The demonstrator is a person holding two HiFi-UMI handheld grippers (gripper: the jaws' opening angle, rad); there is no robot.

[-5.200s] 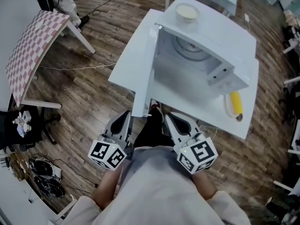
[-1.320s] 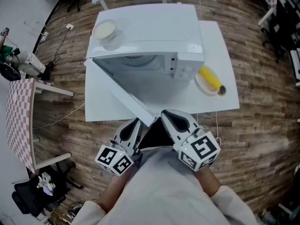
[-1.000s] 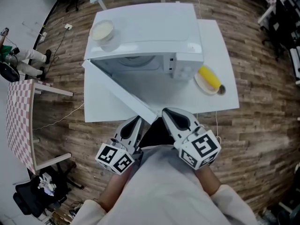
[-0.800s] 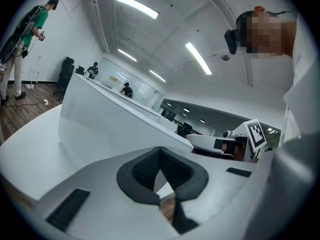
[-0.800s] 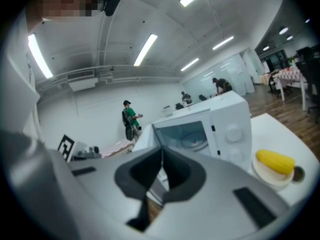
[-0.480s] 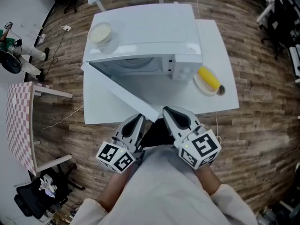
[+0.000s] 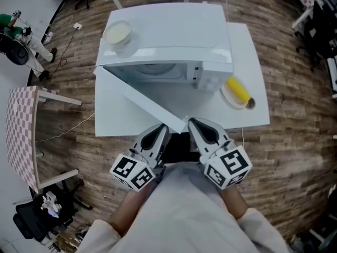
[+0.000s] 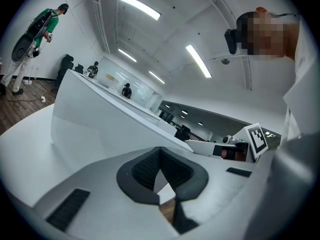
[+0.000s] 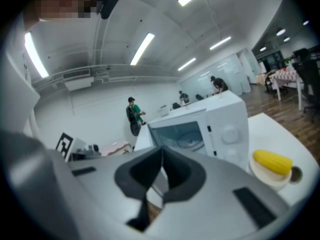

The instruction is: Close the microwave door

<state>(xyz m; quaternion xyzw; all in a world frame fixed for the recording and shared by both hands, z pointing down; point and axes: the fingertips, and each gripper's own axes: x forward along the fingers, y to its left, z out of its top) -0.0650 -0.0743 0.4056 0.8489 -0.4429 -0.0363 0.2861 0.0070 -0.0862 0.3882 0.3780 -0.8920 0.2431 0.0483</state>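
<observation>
- Microwave door (image 7: pixel 141 102) stands wide open, swung out from its hinge at the oven's left front corner, and slants over the white table (image 7: pixel 247 51) toward the person.
- Its free edge ends just ahead of the two tongs, between their tips; whether either one touches it cannot be told.
- Left gripper (image 7: pixel 162 129) sits just to the left of that edge with its jaws pressed together on nothing. In the left gripper view the door's white face (image 8: pixel 100 119) rises close in front of the closed tips (image 8: pixel 160 198).
- Right gripper (image 7: pixel 196 124) sits just right of the edge, its jaws likewise together and empty (image 9: pixel 150 193), pointing toward the open oven.
- Beyond them the microwave (image 7: pixel 174 36) shows its open cavity with the glass turntable (image 9: pixel 192 141) inside.
- To the oven's right, a yellow corn cob (image 7: pixel 238 88) lies on a small plate (image 7: pixel 227 96) on the table.
- On the microwave's top, at its far left corner, rests a pale bowl (image 7: pixel 117 33).
</observation>
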